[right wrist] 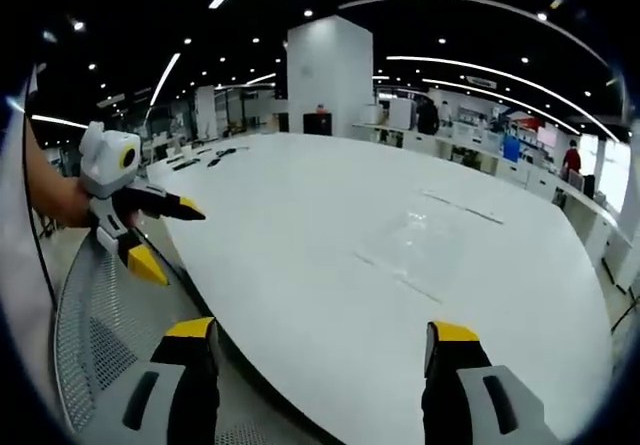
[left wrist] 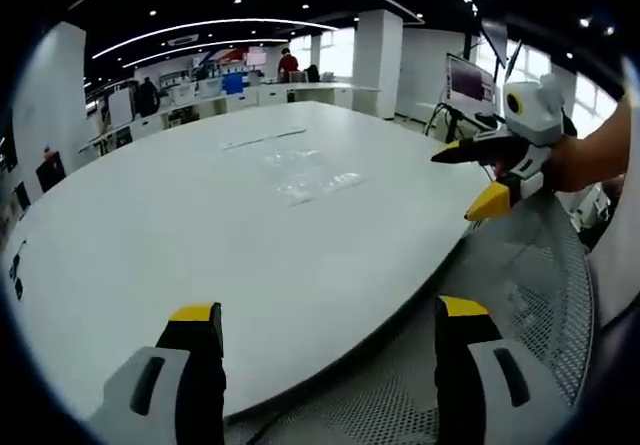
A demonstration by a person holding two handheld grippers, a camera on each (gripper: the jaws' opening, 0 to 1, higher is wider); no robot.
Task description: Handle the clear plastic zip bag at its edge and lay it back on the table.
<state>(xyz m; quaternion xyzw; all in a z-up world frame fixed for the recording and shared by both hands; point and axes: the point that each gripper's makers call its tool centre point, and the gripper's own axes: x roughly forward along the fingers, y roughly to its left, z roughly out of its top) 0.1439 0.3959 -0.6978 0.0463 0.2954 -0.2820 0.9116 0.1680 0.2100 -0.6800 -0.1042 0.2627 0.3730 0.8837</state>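
Note:
The clear plastic zip bag [left wrist: 312, 176] lies flat on the white table [left wrist: 150, 235], faint and glossy, far ahead of both grippers. In the left gripper view my left gripper [left wrist: 330, 311] is open at the table's near edge with nothing between its yellow-tipped jaws. My right gripper [left wrist: 468, 180] comes in from the right, held in a hand, open and empty over the table's edge. In the right gripper view the bag [right wrist: 428, 227] is a pale sheen on the table [right wrist: 300, 225]. There my right gripper [right wrist: 322, 331] stands open, and my left gripper [right wrist: 178, 242] is open at the left.
A grey mesh chair back [left wrist: 530, 295] sits below the table's edge, also visible as grey mesh [right wrist: 95, 315] at the left of the right gripper view. A thin flat strip [left wrist: 262, 138] lies beyond the bag. Small dark items [right wrist: 215, 155] lie at the table's far end. Desks and people stand far behind.

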